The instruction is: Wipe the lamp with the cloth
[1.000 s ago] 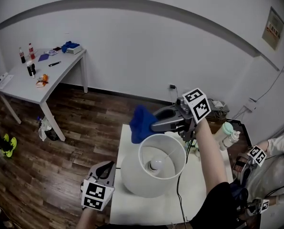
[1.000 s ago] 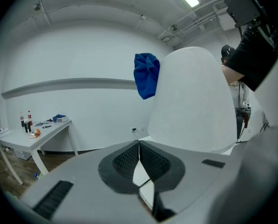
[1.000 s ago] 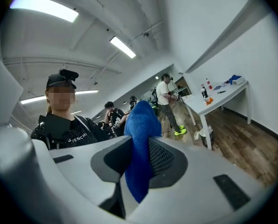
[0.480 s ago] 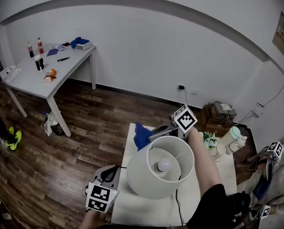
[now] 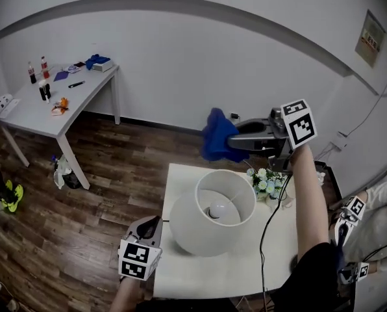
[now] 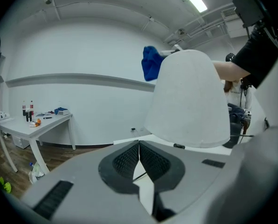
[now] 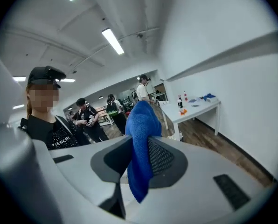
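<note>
While right gripper (image 5: 233, 140) pinches one cloth (image 5: 214, 134), one lamp (image 5: 188, 229) on table (image 5: 180, 178)

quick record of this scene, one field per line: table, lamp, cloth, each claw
table: white
lamp: upright on table, white shade, bulb showing inside
flowers: on table, right of lamp
cloth: blue, bunched, in the air beyond lamp, not touching it
right claw: shut on cloth, raised
left claw: shut, empty, low at lamp's left
wiping: no contact now
</note>
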A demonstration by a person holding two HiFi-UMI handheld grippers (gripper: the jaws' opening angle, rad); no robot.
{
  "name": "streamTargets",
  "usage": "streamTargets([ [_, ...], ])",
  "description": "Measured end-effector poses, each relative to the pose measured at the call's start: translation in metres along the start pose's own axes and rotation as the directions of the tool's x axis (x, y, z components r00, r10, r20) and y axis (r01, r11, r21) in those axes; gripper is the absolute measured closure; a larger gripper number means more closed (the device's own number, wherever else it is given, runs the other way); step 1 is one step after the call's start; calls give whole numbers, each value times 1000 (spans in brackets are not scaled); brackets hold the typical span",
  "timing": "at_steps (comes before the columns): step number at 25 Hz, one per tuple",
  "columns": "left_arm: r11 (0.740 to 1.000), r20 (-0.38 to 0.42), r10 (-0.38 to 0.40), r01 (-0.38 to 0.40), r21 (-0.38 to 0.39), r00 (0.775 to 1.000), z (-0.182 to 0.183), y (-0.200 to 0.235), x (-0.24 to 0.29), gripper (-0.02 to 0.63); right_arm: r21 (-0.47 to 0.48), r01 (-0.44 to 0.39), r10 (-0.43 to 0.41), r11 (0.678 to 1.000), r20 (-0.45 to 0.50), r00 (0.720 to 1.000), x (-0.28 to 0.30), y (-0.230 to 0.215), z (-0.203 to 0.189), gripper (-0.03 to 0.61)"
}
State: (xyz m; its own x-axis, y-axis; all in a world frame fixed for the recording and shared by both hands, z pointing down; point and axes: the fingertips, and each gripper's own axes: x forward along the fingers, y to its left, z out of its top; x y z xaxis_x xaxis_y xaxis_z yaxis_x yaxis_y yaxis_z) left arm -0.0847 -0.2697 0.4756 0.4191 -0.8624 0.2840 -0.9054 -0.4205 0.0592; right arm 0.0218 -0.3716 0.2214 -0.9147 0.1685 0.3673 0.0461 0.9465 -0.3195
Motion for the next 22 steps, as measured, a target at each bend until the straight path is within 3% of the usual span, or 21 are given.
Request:
streamTargets([
  [4, 1000, 7, -15, 15, -23, 1000, 4, -5, 3, 602, -199, 37, -63, 979, -125, 990, 22, 74, 27, 488],
  [7, 999, 15, -19, 20, -49, 1000, 9, 2, 2, 603, -366, 104, -208, 925, -257, 944, 61, 102, 12, 488],
  [11, 995, 28, -8, 11, -100, 1000, 14, 29, 0, 603, -543, 115, -390, 831, -423, 818, 109, 109, -29, 488],
  [17, 995, 44, 29, -25, -95, 999, 20, 55, -11, 603, -740, 18, -615, 673, -545, 571, 138, 104, -89, 488],
  [20, 995, 38, 36, -32, -93, 999, 19, 63, -15, 603, -795, -35, -678, 606, -539, 499, 151, 103, -106, 488],
  [22, 995, 36, 36, -33, -89, 999, 18, 66, -18, 603, -840, -53, -737, 540, -503, 452, 157, 99, -112, 488],
])
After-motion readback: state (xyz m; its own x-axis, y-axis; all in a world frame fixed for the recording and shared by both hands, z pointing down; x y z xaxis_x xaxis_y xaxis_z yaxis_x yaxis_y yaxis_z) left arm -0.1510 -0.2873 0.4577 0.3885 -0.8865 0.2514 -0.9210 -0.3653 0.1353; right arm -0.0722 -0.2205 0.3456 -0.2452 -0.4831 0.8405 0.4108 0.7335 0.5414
